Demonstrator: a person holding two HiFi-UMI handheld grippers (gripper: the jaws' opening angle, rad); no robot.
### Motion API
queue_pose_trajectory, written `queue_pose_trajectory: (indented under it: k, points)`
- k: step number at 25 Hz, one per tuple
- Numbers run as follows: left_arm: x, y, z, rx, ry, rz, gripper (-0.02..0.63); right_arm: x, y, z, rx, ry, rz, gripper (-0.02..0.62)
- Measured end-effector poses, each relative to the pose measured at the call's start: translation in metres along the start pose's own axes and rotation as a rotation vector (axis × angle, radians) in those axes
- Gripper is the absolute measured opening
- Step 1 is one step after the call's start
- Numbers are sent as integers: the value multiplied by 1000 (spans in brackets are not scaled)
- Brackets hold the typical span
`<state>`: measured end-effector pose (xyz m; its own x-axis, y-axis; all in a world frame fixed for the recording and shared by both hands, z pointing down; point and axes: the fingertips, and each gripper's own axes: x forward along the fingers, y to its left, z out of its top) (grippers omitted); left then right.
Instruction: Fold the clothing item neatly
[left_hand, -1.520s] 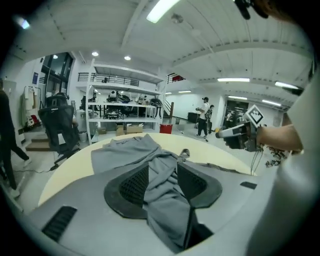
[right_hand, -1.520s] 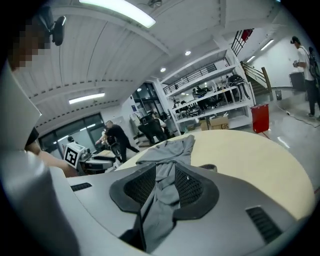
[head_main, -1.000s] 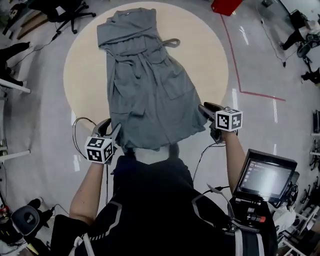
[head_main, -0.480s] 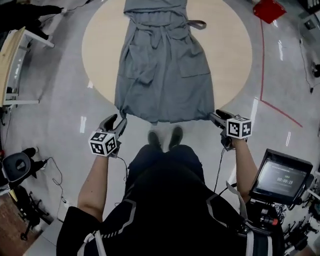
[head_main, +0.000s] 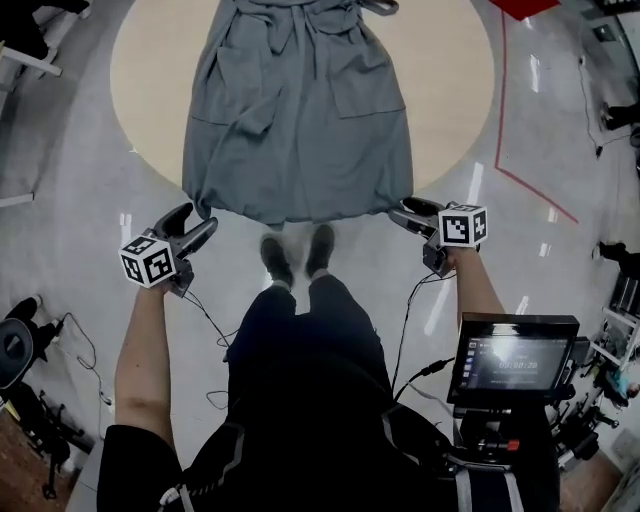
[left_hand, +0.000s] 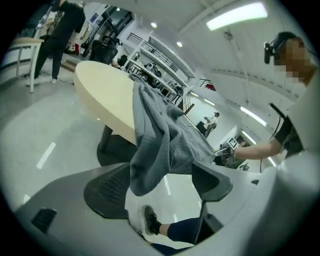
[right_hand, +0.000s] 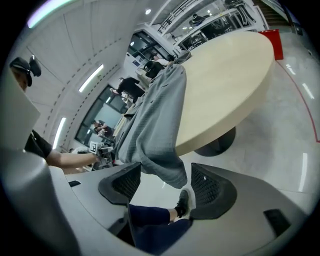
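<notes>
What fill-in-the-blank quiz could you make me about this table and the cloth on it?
The beige table is ___ in shape. The garment spread on it is ___ in colour. The thin line painted on the floor is ___. The small screen is switched ___.
Missing words: round, grey, red, on.

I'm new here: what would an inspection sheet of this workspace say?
Surface: round beige table.
Job's things: grey fabric garment spread flat, hem hanging over the near edge.
Clutter: nothing seen on the table.
Grippers: left gripper and right gripper at the hem corners; jaws have just been opening, fabric hangs loose between them.
Cables: black cables trail from both grippers.
Surroundings: grey floor, red floor line, small monitor at the person's right.
</notes>
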<state>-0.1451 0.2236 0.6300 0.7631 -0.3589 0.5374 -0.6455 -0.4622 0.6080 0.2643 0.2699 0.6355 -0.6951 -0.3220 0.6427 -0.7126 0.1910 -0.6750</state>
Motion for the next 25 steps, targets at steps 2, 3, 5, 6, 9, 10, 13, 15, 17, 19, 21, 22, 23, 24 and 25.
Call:
queue_pose_trajectory:
  k: [2, 3, 5, 6, 9, 10, 13, 15, 17, 19, 21, 22, 23, 24, 25]
  points:
    - [8, -2, -4, 15, 44, -55, 397, 2, 2, -5, 23, 27, 41, 291]
    - [11, -3, -8, 37, 74, -72, 422, 5, 3, -6, 27, 38, 59, 291]
    - [21, -5, -12, 59, 105, -109, 448, 7, 2, -4, 16, 46, 73, 291]
    - [25, -7, -11, 58, 106, -132, 457, 6, 0, -2, 9, 43, 79, 291]
    - [28, -8, -10, 64, 114, -187, 472, 2, -2, -1, -11, 44, 118, 304]
    - [26, -6, -11, 70, 120, -194, 474, 1, -3, -2, -19, 49, 133, 314]
    - [25, -4, -7, 81, 110, -212, 474, 2, -12, -4, -12, 46, 157, 334]
    - [28, -6, -2, 87, 98, -217, 472, 8, -9, -5, -19, 43, 189, 334]
    - [32, -8, -3, 95, 115, -221, 471, 16, 1, -4, -30, 46, 235, 334]
    - [36, -9, -6, 102, 140, -224, 469, 21, 8, -1, -27, 39, 272, 331]
    - [35, -9, -8, 102, 144, -204, 349, 23, 14, 0, 3, 29, 299, 318]
    - [31, -9, -8, 103, 137, -180, 219, 23, 17, -2, 23, 25, 299, 273]
    - [25, -11, -8, 102, 124, -158, 95, 21, 19, -4, 39, 23, 290, 225]
    - [19, -18, -8, 91, 104, -152, 15, 16, 23, -8, 47, 22, 276, 76]
    - [13, -28, -8, 71, 81, -167, 15, 8, 28, -11, 49, 18, 262, 43]
